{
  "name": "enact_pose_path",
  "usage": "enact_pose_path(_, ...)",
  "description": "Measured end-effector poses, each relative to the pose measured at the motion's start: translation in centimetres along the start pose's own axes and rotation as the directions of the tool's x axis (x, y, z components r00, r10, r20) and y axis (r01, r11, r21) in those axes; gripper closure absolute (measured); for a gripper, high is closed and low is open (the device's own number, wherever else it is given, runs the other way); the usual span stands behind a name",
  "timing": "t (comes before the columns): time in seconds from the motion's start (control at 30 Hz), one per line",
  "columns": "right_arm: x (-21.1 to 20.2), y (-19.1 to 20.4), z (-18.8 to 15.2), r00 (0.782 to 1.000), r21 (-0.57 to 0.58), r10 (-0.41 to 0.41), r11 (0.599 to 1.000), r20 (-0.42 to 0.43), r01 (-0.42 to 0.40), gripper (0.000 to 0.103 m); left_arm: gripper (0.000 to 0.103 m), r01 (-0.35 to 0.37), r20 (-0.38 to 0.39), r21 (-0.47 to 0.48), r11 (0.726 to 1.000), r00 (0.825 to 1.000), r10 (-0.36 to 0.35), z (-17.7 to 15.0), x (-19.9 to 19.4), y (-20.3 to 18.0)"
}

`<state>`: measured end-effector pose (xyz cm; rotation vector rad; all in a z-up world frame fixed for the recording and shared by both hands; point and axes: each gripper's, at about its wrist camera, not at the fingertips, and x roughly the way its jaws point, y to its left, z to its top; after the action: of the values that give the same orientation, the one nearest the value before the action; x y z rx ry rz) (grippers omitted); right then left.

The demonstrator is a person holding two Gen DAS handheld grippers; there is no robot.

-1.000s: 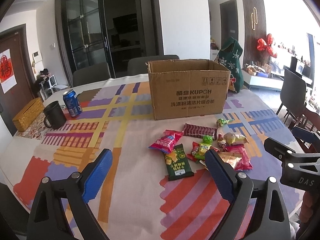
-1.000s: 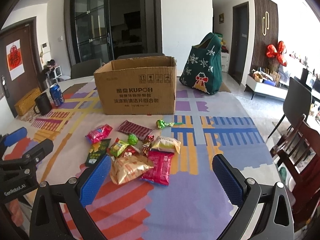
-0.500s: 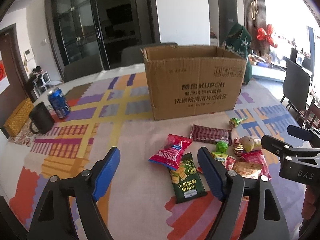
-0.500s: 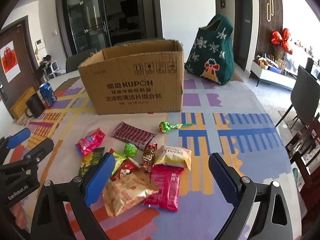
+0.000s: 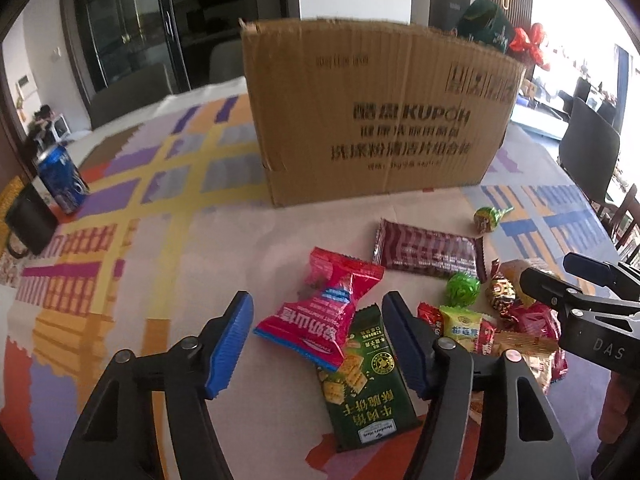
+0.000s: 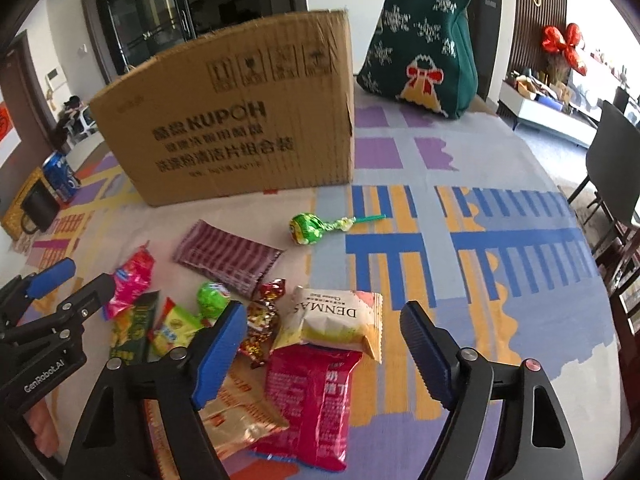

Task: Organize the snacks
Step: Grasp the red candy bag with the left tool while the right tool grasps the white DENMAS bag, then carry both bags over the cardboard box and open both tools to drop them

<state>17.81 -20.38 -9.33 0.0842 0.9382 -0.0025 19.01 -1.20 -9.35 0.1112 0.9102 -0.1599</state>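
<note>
Both grippers tilt steeply down toward the snack pile. The left gripper has its blue pads spread and its jaws are closing, with the red packet and the top of the green cracker packet lying between them on the cloth, pads not yet pressing on either. The right gripper is also spread and closing, poised over the white puffed bag and the dark red packet, touching neither. Each gripper shows at the edge of the other's view, so the two sit close side by side.

On to the surface: a cloth patterned in purple, yellow, orange and blue blocks covers it. The snacks lie in a loose cluster in front of the cardboard box, which stands upright with dark printed lettering. A maroon striped wrapper and a green lollipop lie nearest the box. A gold bag sits partly under the right gripper's left finger. Off to the left stand a blue can and a black mug just beside it. Behind the box rests a green knitted bag with snowflakes and a red bow.

Around the room: dark glass doors, a dark chair at the right, a red bow decoration by a bright window
</note>
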Motion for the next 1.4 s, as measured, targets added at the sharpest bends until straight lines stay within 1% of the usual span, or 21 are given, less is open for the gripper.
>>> enact_pose_path(0.13, 1.0, -0.2, 0.0, 1.0, 0.006, 0.0, 1.0, -0.023, 0.0, 0.03, 0.045, 0.006, -0.025, 0.004, 1.0, 1.0, -0.006, 0.1, 1.3, -0.1)
enact_pose_path(0.2, 1.5, -0.2, -0.1, 0.999, 0.011, -0.002, 1.0, -0.036, 0.002, 0.032, 0.046, 0.003, -0.03, 0.008, 1.0, 1.0, -0.002, 0.2, 1.8, -0.1)
enact_pose_path(0.37, 1.9, -0.3, -0.3, 0.999, 0.02, 0.007, 1.0, -0.054, -0.006, 0.037, 0.057, 0.011, -0.045, 0.012, 1.0, 0.999, -0.011, 0.5, 2.7, -0.3)
enact_pose_path(0.4, 1.9, -0.2, -0.3, 0.999, 0.019, 0.008, 1.0, -0.054, -0.007, 0.039, 0.061, 0.014, -0.048, 0.013, 1.0, 0.999, -0.014, 0.5, 2.8, -0.4)
enact_pose_path(0.53, 2.4, -0.4, -0.3, 0.998, 0.024, 0.009, 1.0, -0.058, -0.008, 0.043, 0.066, 0.023, -0.058, 0.017, 1.0, 0.998, -0.022, 0.5, 3.1, -0.6)
enact_pose_path(0.77, 2.1, -0.3, -0.3, 0.999, 0.006, 0.009, 1.0, -0.049, -0.009, 0.053, 0.069, 0.03, -0.049, 0.006, 1.0, 0.998, -0.03, 0.4, 2.8, -0.3)
enact_pose_path(0.93, 1.2, 0.0, 0.1, 0.999, 0.001, 0.023, 1.0, -0.024, -0.023, 0.053, 0.069, 0.038, -0.027, -0.008, 0.999, 0.999, -0.039, 0.7, 1.4, -0.3)
enact_pose_path(1.07, 0.0, 0.4, 0.4, 0.999, -0.009, 0.05, 0.999, 0.0, -0.05, 0.053, 0.069, 0.047, -0.017, -0.027, 0.998, 0.999, -0.048, 0.9, 0.0, -0.1)
enact_pose_path(1.17, -1.0, 0.8, 0.6, 0.997, -0.023, 0.069, 0.997, 0.026, -0.068, 0.053, 0.069, 0.046, 0.007, -0.029, 0.999, 0.999, -0.046, 0.9, -1.2, -0.1)
enact_pose_path(1.4, -3.7, 1.9, 1.7, 0.988, -0.088, 0.112, 0.991, 0.104, -0.103, 0.053, 0.069, 0.031, 0.103, -0.024, 0.999, 0.994, -0.028, 1.9, -4.9, 0.0)
